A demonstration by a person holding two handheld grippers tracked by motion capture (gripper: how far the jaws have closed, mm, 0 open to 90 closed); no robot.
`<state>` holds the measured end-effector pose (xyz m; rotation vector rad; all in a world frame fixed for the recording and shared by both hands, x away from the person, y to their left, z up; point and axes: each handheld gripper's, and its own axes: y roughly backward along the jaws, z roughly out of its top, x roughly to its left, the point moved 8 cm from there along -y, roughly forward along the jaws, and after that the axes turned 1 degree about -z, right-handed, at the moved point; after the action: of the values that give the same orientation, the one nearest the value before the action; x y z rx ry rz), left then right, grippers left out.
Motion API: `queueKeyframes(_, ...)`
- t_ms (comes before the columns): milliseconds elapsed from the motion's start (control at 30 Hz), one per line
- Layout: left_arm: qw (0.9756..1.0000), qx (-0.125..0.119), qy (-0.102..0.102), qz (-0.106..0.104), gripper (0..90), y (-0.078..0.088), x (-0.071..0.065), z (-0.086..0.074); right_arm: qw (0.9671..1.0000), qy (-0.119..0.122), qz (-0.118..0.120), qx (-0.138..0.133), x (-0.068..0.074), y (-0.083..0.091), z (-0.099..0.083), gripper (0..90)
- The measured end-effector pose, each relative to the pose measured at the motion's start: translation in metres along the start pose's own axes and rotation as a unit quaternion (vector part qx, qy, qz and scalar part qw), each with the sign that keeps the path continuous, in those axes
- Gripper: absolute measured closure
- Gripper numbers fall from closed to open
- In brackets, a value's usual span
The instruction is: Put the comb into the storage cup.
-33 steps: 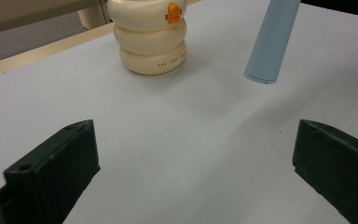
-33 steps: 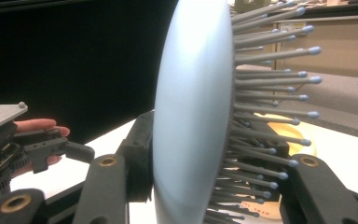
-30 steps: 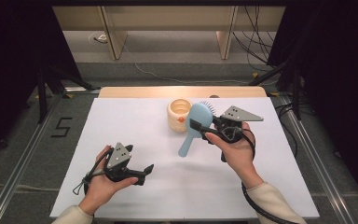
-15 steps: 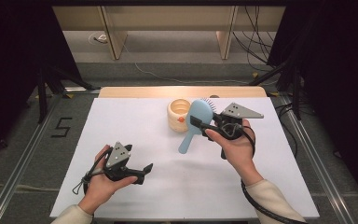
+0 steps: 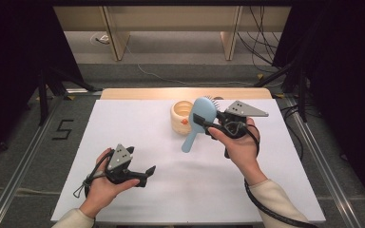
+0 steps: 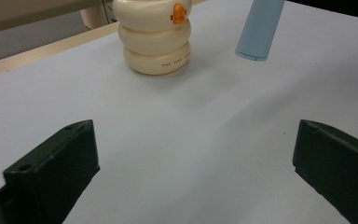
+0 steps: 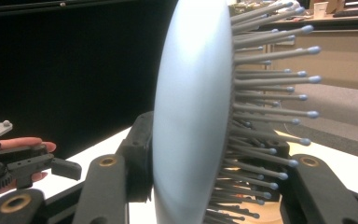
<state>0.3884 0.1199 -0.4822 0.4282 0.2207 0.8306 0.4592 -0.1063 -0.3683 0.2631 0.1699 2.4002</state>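
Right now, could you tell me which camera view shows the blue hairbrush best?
The high view: the whole hairbrush shows there, head clamped in the right claw, handle hanging down beside the cream cup. The right gripper view shows its head edge-on, bristles to the right. The left gripper view shows just the handle's end.

Lab recording booth; black curtains [image 5: 9, 57], loose floor cables [image 5: 261, 38], white-topped table [image 5: 138, 128]

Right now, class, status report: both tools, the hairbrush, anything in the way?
Right tool shut on blue hairbrush, lifted. Left tool open, idle. Cream ringed cup beside brush.
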Motion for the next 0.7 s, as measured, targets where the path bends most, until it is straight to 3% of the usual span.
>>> queueKeyframes(700, 1.0000, -0.001, 0.003, -0.002, 0.0, 0.0004, 0.0007, 0.0000, 0.9999, 0.000, -0.011, -0.001, -0.0061, -0.0052, 0.0045, 51.9)
